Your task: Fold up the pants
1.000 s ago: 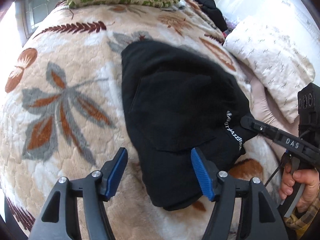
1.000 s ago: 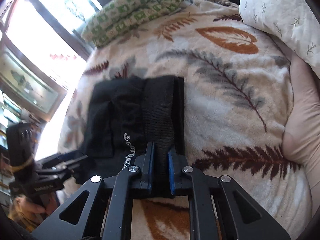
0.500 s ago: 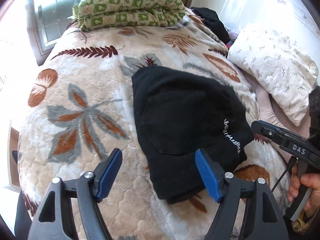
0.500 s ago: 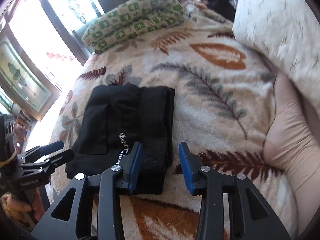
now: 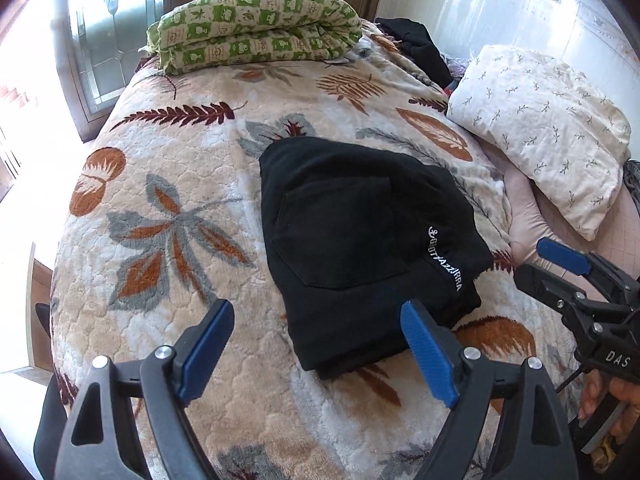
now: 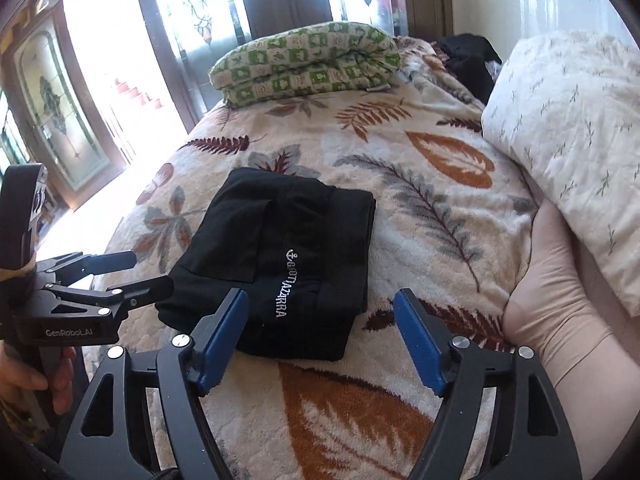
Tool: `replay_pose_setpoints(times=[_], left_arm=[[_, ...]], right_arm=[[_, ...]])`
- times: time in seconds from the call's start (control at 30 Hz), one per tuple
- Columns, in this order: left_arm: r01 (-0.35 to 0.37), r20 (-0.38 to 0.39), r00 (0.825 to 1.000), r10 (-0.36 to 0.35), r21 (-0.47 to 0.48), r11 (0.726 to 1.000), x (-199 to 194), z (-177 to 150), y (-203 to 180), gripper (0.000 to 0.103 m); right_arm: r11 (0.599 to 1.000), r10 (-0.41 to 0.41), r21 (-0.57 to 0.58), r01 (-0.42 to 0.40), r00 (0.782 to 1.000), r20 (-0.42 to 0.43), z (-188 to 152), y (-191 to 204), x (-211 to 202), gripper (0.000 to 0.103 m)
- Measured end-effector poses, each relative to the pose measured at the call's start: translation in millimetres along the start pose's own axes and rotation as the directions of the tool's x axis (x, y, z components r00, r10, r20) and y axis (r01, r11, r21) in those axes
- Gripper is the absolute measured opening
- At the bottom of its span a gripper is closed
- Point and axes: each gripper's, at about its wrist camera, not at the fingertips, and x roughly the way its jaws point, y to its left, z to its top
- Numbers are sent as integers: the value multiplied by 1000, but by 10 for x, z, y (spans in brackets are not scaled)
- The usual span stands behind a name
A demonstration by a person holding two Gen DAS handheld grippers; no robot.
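The folded black pants (image 5: 360, 248) lie on the leaf-patterned bed (image 5: 168, 184), while the left tongs (image 5: 316, 354) and right tongs (image 6: 320, 338), jaws just opening, hover spread and empty.

Solid black pants (image 5: 360, 248) with a line of white lettering, lying on a cream plush blanket (image 5: 168, 184) printed with rust-orange, grey and dark maroon leaves and ferns. Up at the far end, a folded quilt (image 5: 256, 28) in green-and-cream checks with tiny leaf motifs, next to a heap of black clothes (image 5: 416, 44), plus an off-white pillow (image 5: 552, 128) dotted with small grey-green sprigs over a pale pink sheet (image 6: 560, 292). Black frames and bright blue pads on both the left gripper (image 5: 316, 344) and right gripper (image 6: 320, 332).
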Motion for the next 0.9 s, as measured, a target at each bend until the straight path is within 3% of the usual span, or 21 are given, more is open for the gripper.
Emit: replay_pose_setpoints(times=[0.2, 0.33, 0.47, 0.57, 0.8, 0.9], left_arm=[[10, -24, 1000, -11, -25, 1000, 165, 46, 77, 88], [27, -30, 999, -29, -80, 996, 291, 155, 232, 94], [53, -34, 998, -58, -137, 989, 413, 257, 382, 94], [82, -31, 996, -89, -177, 981, 498, 314, 468, 94], [128, -38, 990, -139, -213, 969, 617, 361, 500, 94], [155, -44, 985, -168, -223, 963, 657, 364, 487, 94]], right_arm=[[980, 96, 177, -86, 994, -51, 42, -311, 264, 83], [945, 153, 300, -128, 986, -63, -5, -570, 542, 83], [900, 233, 389, -198, 971, -45, -88, -712, 730, 83], [874, 283, 411, -258, 959, 1, -112, -757, 775, 84], [860, 301, 425, -281, 953, 21, -90, -777, 761, 84], [848, 333, 431, -307, 943, 17, -102, -758, 774, 79]])
